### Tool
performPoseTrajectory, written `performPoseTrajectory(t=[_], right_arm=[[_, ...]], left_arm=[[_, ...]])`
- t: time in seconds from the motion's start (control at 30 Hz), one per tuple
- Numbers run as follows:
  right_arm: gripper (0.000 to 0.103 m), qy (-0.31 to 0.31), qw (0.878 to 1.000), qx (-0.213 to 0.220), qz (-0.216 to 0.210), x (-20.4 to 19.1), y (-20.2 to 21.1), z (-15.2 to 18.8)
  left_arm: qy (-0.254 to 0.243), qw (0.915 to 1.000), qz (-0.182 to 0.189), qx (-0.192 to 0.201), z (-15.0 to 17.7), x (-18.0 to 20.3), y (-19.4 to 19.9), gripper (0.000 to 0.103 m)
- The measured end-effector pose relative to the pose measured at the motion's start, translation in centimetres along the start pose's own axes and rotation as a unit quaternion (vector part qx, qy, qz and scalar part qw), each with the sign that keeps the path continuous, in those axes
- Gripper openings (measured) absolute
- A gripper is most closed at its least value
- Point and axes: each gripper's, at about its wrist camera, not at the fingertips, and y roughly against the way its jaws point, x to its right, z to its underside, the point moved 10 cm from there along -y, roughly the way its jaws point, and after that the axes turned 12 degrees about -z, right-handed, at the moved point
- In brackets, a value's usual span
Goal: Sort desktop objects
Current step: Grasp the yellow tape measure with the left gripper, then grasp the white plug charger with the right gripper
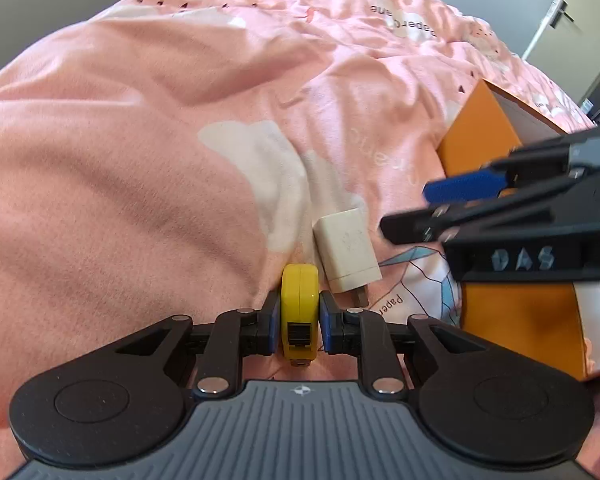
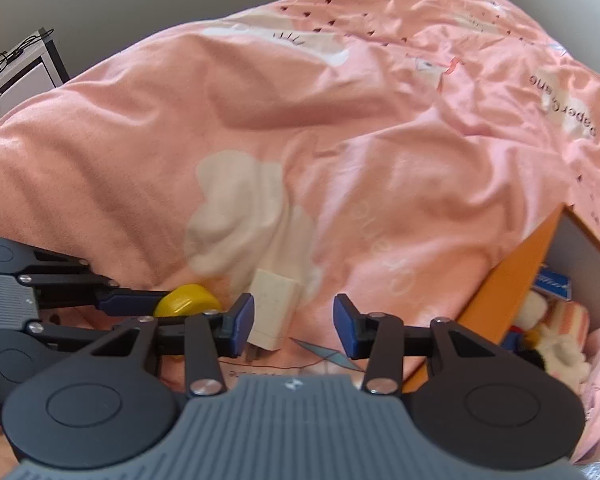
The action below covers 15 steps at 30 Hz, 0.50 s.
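Note:
My left gripper [image 1: 299, 322] is shut on a yellow tape measure [image 1: 299, 312], held on edge just above the pink bedspread; it also shows in the right wrist view [image 2: 188, 300]. A white charger plug [image 1: 346, 250] lies on the bedspread just ahead and right of it. My right gripper [image 2: 294, 326] is open and empty, with the charger [image 2: 272, 312] by its left pad [image 2: 242, 322]. The right gripper shows in the left wrist view [image 1: 424, 208] coming in from the right.
An orange box [image 1: 480, 140] stands on the bed at the right; in the right wrist view its inside [image 2: 556, 320] holds a plush toy and small items. The pink bedspread [image 1: 140, 160] is rumpled. A door [image 1: 572, 20] stands far right.

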Motion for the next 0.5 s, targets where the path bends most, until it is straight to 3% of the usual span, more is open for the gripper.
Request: performPoseTrajectory(t=[0.23, 0.5], right_arm=[[0.038, -0.071, 0.996, -0.056, 0.000, 0.7, -4.1, 0.7], [0.039, -0.112, 0.991, -0.066, -0.009, 0.5, -6.1, 0.0]], left_arm=[[0.005, 1.0000, 0.003, 0.003, -0.2, -0.1, -0.8, 0.022], [0.017, 0.9998, 0.012, -0.004, -0.1, -0.3, -0.8, 0.022]])
